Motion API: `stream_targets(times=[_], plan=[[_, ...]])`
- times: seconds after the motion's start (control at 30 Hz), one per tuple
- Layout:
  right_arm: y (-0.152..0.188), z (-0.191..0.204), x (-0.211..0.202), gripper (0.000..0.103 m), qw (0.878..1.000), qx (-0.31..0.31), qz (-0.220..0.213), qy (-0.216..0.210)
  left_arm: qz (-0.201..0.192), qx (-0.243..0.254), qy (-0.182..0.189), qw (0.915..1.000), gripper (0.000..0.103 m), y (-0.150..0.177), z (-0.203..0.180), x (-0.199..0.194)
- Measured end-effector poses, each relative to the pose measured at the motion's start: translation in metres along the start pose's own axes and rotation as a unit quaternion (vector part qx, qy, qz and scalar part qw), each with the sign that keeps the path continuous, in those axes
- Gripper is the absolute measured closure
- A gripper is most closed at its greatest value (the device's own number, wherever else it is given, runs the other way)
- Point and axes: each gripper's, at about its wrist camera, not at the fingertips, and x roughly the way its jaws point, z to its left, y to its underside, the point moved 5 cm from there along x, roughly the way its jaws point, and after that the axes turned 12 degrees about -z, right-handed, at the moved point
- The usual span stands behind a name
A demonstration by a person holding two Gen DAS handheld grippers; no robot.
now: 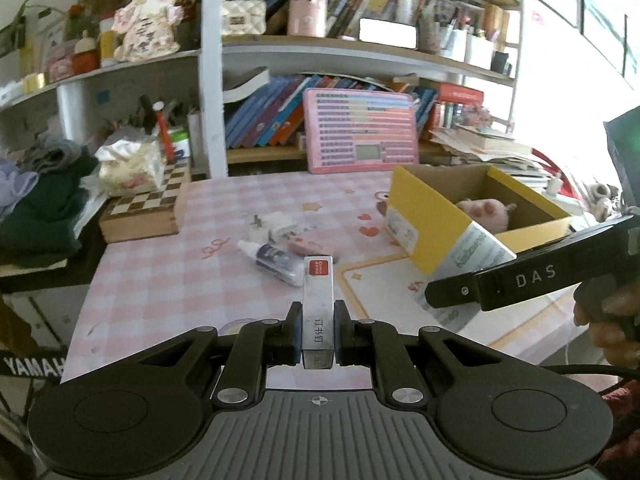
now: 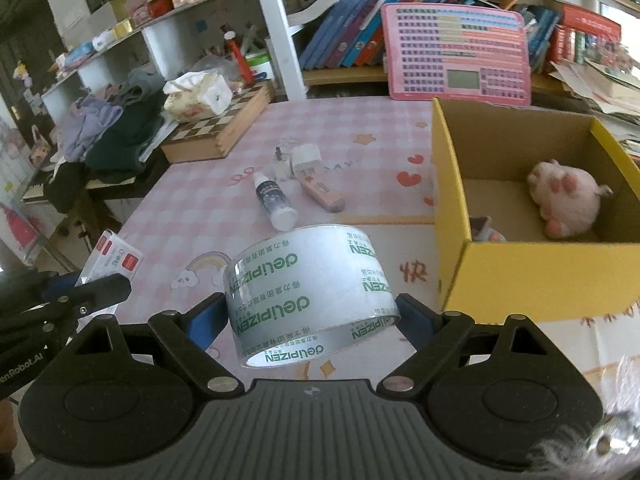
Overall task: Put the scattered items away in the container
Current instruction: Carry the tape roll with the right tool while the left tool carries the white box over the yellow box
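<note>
My left gripper (image 1: 318,334) is shut on a silver staples box (image 1: 318,304) with a red label, held above the pink table. My right gripper (image 2: 312,312) is shut on a clear tape roll (image 2: 308,292) with green print, left of the yellow cardboard box (image 2: 452,208). That box (image 1: 424,216) holds a pink plush toy (image 2: 564,196) and a small item in its near corner. On the table lie a small dropper bottle (image 2: 274,200), a pink tube (image 2: 322,196) and a white plug (image 2: 306,158). The right gripper with the tape also shows in the left wrist view (image 1: 460,280).
A wooden chessboard box (image 2: 218,128) with a tissue pack stands at the table's left back. A pink keyboard toy (image 2: 456,52) leans on the bookshelf behind. Clothes are piled at the far left (image 2: 108,132). The left gripper with its staples box shows at the left edge (image 2: 100,280).
</note>
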Motion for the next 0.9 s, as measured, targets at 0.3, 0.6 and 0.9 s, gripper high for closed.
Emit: stream_targets(times=[0.3,0.6,0.9], plan=[[0.020,-0.010,-0.024,0.014,0.999,0.018,-0.001,0.038,0.006,0.012,0.050,0.9987,0.090,0.007,-0.020,0.000],[0.033,-0.028,-0.043,0.014,0.996,0.039,-0.001,0.075,0.011,0.026,0.091,0.9955,0.090,0.005,-0.040,0.008],[0.038,-0.055,-0.057,0.014,0.992,0.061,-0.002,0.106,0.015,0.039,0.125,0.9913,0.090,0.002,-0.070,0.024]])
